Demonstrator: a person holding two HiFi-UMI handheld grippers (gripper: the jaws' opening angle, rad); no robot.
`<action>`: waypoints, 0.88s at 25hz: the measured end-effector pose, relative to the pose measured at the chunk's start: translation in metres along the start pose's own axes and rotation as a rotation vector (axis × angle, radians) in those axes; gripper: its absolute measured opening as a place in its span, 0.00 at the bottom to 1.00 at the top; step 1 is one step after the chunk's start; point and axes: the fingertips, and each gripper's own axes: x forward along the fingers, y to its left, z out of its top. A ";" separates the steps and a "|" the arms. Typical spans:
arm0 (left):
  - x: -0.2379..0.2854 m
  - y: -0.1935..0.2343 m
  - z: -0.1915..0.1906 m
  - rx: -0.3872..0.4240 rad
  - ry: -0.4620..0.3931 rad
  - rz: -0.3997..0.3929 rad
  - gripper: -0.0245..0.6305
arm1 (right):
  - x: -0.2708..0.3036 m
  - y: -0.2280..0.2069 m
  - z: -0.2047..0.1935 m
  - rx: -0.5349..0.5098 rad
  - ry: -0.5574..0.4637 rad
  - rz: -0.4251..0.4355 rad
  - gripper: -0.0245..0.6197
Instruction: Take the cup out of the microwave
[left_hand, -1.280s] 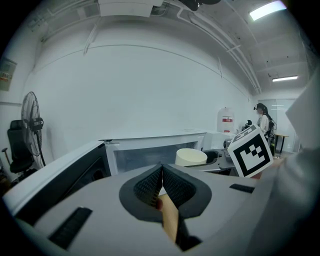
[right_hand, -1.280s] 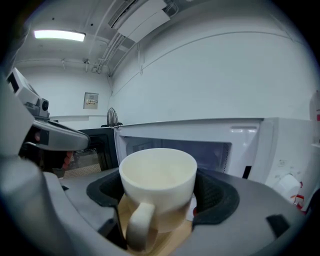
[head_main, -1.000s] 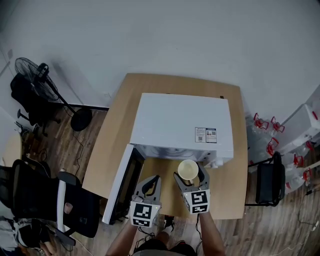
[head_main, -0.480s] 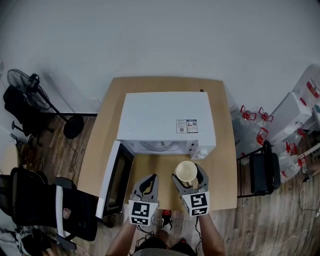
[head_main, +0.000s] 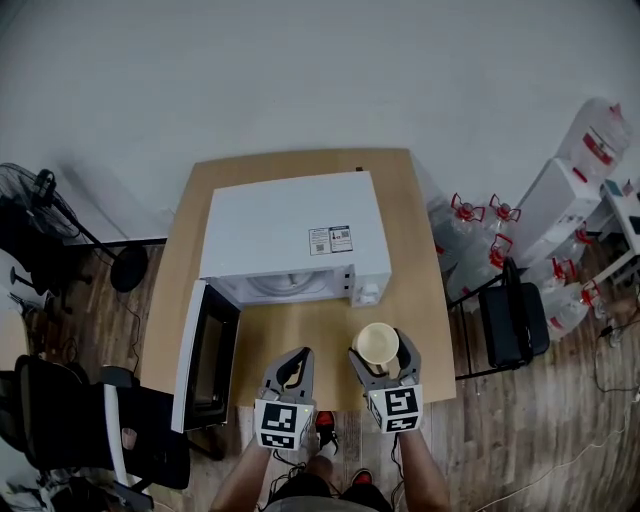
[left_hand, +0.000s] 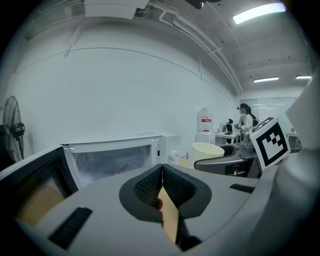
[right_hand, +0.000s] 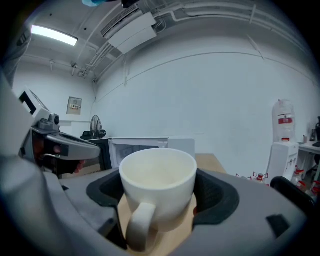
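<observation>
A cream cup sits upright between the jaws of my right gripper, which is shut on it, handle toward the camera. It hangs over the wooden table, in front of the white microwave and to the right of its opening. The microwave door stands open to the left and the cavity looks empty. My left gripper is shut with nothing in it, beside the right one near the table's front edge. The cup also shows at the right in the left gripper view.
A black office chair stands at the lower left, a standing fan at the far left. Water bottles and a black chair crowd the right side of the table. The wall lies behind the microwave.
My right gripper has drawn the cup back from the microwave's mouth toward the table's front edge. The head view has swung, so the microwave sits further left. The left gripper stayed shut.
</observation>
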 end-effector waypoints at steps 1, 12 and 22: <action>0.002 -0.005 -0.001 0.002 0.004 -0.008 0.07 | -0.005 -0.006 -0.003 0.004 0.002 -0.012 0.66; 0.032 -0.068 -0.009 0.032 0.030 -0.121 0.07 | -0.051 -0.070 -0.039 0.056 0.038 -0.151 0.66; 0.055 -0.109 -0.036 0.060 0.088 -0.214 0.07 | -0.077 -0.108 -0.092 0.106 0.103 -0.249 0.66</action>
